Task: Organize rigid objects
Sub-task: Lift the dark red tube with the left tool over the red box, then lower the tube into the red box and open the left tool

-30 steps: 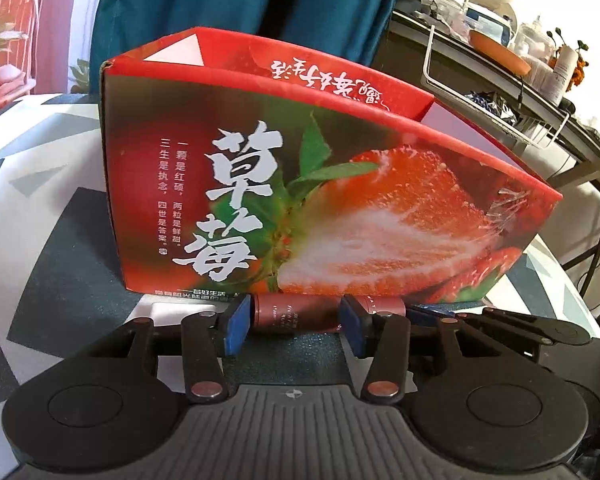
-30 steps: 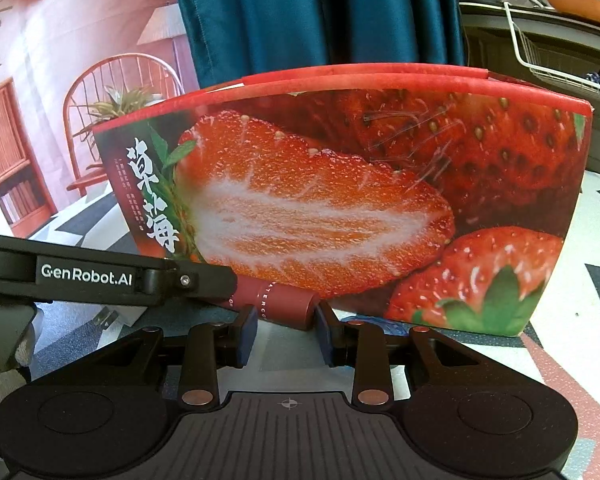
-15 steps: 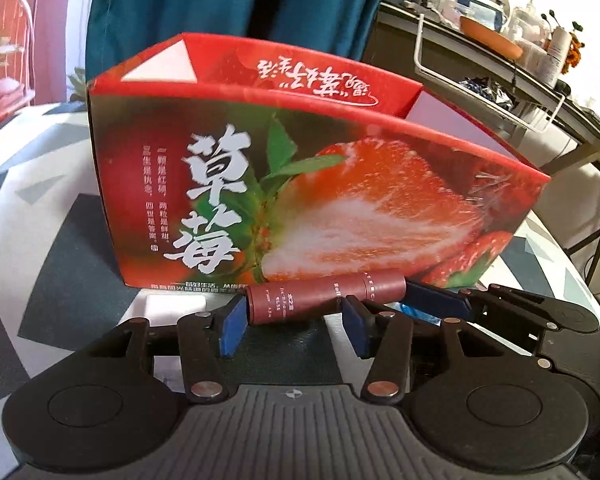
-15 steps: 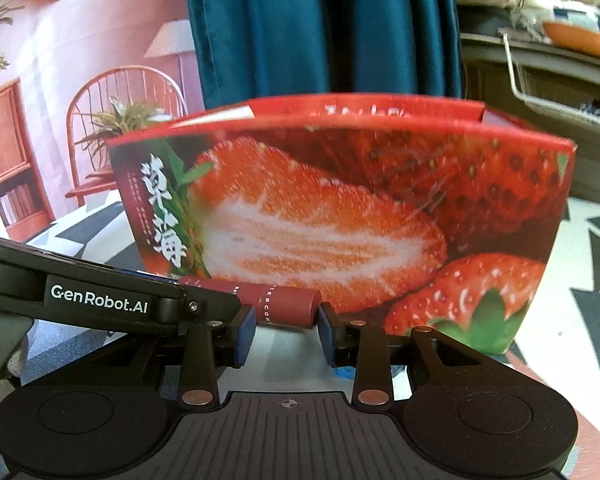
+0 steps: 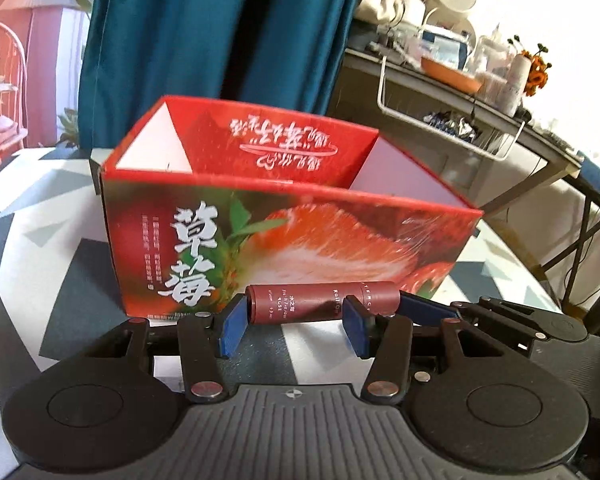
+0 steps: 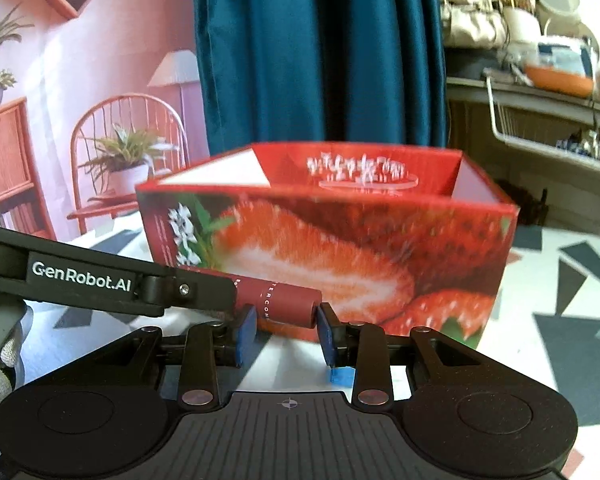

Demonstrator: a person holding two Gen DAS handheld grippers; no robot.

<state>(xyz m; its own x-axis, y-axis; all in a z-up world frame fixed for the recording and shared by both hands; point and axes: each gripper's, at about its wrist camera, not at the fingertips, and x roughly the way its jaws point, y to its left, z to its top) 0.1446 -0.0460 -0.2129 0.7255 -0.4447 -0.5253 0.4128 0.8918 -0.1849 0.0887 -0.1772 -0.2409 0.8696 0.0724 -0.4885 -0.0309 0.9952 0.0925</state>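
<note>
I've got both hand-held grippers, left [image 5: 294, 330] and right [image 6: 286, 334], clamped on the maroon tube [image 5: 323, 301]; lift level, clear the strawberry box [image 5: 284, 216] rim at twelve o'clock.

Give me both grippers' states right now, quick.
Left gripper: closed on the dark red tube.
Right gripper: closed on the same tube's other end.

You're holding the tube [image 5: 324, 301] crosswise, one end between each gripper's fingers: left gripper [image 5: 294, 330] on its left part, right gripper [image 6: 286, 334] on its right end. The open box [image 5: 288, 236] is sitting just behind the tube, on the table [image 5: 40, 280].
</note>
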